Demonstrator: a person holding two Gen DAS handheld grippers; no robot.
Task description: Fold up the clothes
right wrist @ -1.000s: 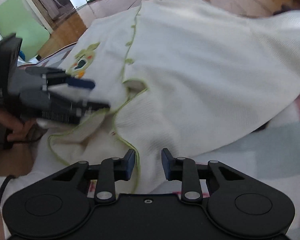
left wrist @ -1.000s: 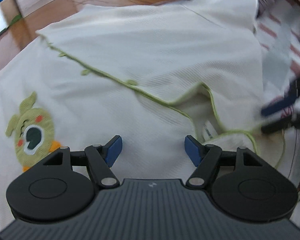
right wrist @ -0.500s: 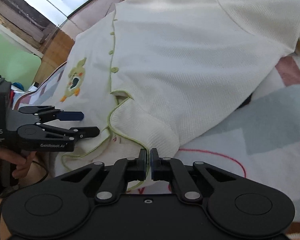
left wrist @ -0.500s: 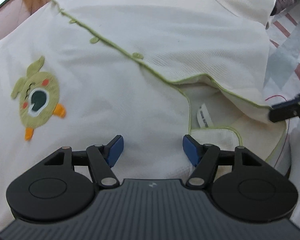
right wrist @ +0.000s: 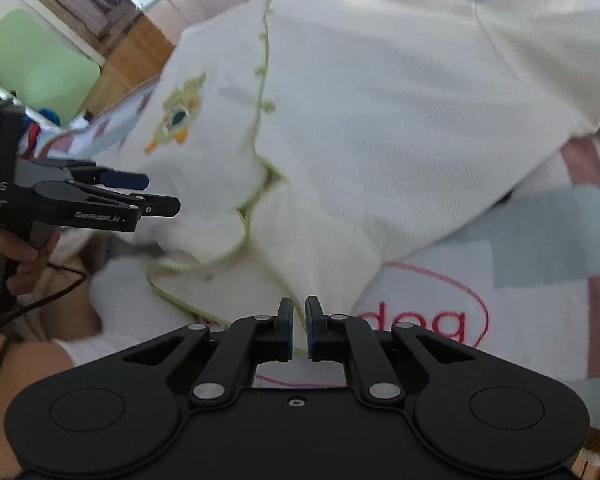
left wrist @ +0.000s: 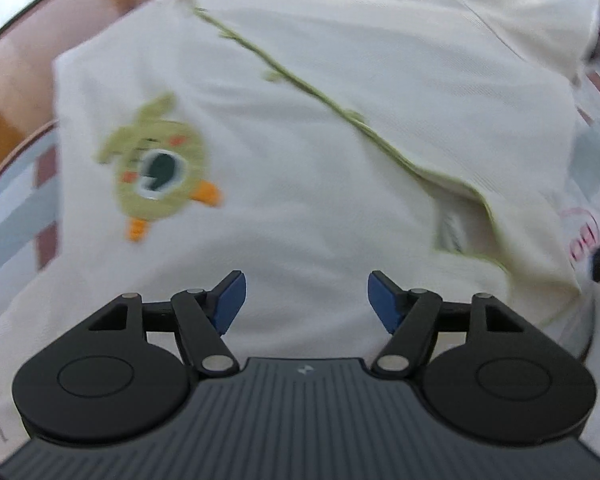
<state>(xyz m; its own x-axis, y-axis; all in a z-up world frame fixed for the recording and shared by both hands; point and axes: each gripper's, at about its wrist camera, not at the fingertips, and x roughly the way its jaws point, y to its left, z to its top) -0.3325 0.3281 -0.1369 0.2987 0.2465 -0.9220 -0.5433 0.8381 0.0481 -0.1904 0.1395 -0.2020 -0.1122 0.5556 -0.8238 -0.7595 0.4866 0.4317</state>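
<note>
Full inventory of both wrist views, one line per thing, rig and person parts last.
shirt: 1, cream with green trim, spread across the mat, collar end nearest the grippers
duck patch: 1, green with orange feet, on the shirt's chest panel
leaf buttons: several, green, along the placket trim
neck label: 1, white, inside the open collar
mat: 1, pale blue, white and dusty red blocks, red writing, under the shirt
wooden floor: brown, beyond the mat
green panel: 1, far left of the right wrist view
left gripper: 1, black with blue pads, open above the shirt
right gripper: 1, black, nearly closed on the collar's green-trimmed edge, jaws just eased apart slightly
hand: 1, holding the left gripper's handle
</note>
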